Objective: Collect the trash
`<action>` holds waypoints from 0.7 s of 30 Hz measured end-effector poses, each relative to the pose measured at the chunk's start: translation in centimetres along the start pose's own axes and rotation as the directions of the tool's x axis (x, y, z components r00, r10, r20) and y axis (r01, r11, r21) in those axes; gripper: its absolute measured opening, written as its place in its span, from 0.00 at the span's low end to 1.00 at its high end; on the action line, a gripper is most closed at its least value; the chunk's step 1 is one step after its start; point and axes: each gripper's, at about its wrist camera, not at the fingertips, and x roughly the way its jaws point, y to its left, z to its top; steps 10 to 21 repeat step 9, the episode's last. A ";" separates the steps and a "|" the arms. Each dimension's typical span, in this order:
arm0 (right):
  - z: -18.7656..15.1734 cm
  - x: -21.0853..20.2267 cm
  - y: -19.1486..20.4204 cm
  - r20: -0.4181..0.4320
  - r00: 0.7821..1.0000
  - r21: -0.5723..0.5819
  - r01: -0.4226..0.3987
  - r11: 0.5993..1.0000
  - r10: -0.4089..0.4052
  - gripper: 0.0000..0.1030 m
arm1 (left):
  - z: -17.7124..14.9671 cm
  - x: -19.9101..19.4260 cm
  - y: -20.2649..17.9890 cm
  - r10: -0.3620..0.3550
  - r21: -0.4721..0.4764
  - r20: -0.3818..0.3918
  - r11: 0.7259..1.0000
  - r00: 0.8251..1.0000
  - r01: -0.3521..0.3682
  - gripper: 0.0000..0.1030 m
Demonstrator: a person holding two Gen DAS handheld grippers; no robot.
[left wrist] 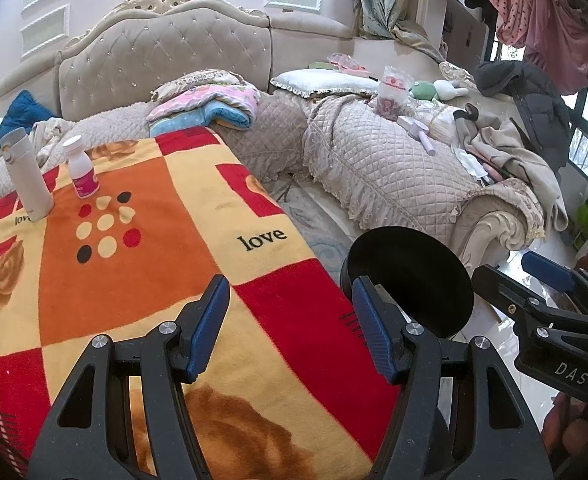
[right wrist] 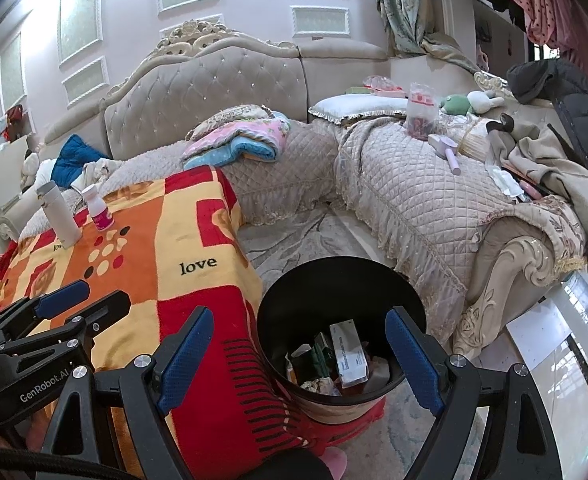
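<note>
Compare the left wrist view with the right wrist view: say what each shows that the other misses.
Left wrist only: the black bin from the side, its contents hidden. Right wrist only: down into the bin, a white box and other trash inside. Both: the white flask and pink-labelled bottle upright on the "love" blanket, and both tools, left tool, right tool, open and empty.

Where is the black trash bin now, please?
The black trash bin stands on the floor beside the blanket-covered table, in front of the quilted sofa. In the right wrist view it sits low, between the open jaws.
</note>
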 end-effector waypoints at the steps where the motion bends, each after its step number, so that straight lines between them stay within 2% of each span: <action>1: 0.0 0.0 0.0 0.000 1.000 0.000 -0.001 1.000 0.001 0.84 | 0.0 0.0 0.0 0.001 0.001 0.000 1.000 1.000 -0.001 0.61; 9: -0.1 0.9 1.5 -0.025 1.000 -0.036 -0.012 0.999 0.011 0.84 | -0.1 -0.5 2.1 0.006 -0.019 0.005 1.000 1.000 -0.006 0.61; 21: -0.1 0.9 1.5 -0.025 1.000 -0.036 -0.012 0.999 0.011 0.84 | -0.1 -0.5 2.1 0.006 -0.019 0.005 1.000 1.000 -0.006 0.61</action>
